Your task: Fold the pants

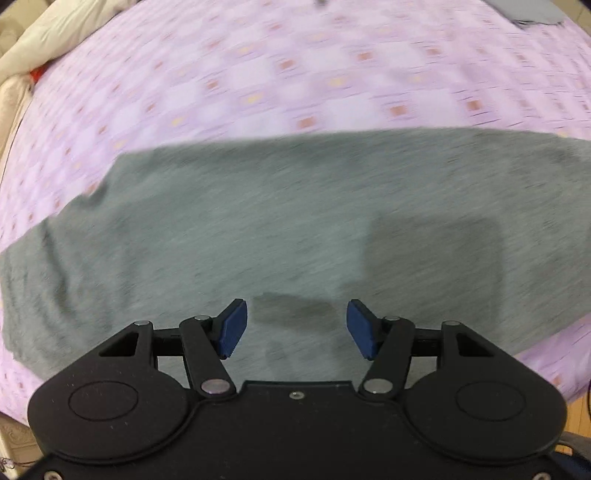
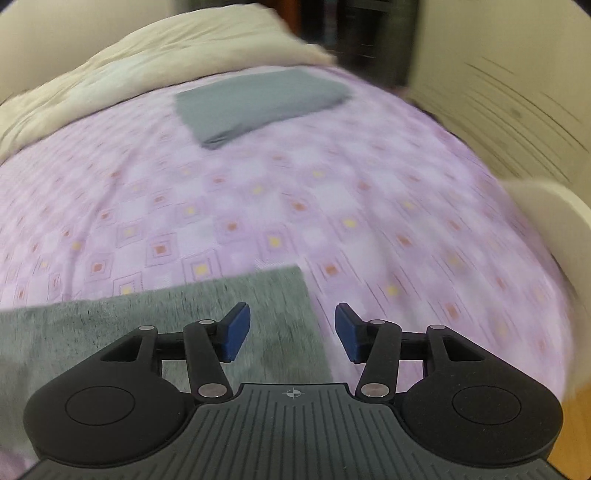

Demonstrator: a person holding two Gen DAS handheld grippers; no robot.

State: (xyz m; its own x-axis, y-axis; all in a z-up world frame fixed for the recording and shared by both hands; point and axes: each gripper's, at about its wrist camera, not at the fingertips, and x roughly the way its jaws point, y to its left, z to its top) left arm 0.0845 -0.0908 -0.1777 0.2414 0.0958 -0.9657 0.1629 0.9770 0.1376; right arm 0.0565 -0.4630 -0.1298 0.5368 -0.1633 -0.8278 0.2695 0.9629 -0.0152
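Grey pants [image 1: 258, 229] lie flat in a long band across a purple patterned bedsheet [image 1: 295, 74]. My left gripper [image 1: 296, 328] is open and empty, hovering over the middle of the band near its front edge. In the right wrist view the pants [image 2: 184, 306] end at a straight right edge. My right gripper [image 2: 291, 330] is open and empty, straddling that edge, with its left finger over the cloth and its right finger over the sheet. Both views are motion blurred.
A folded grey garment [image 2: 258, 103] lies farther back on the bed; its corner shows at the top right of the left wrist view [image 1: 532, 14]. A cream duvet [image 2: 129, 62] is bunched at the back left. A cream bed frame [image 2: 535, 129] rises on the right.
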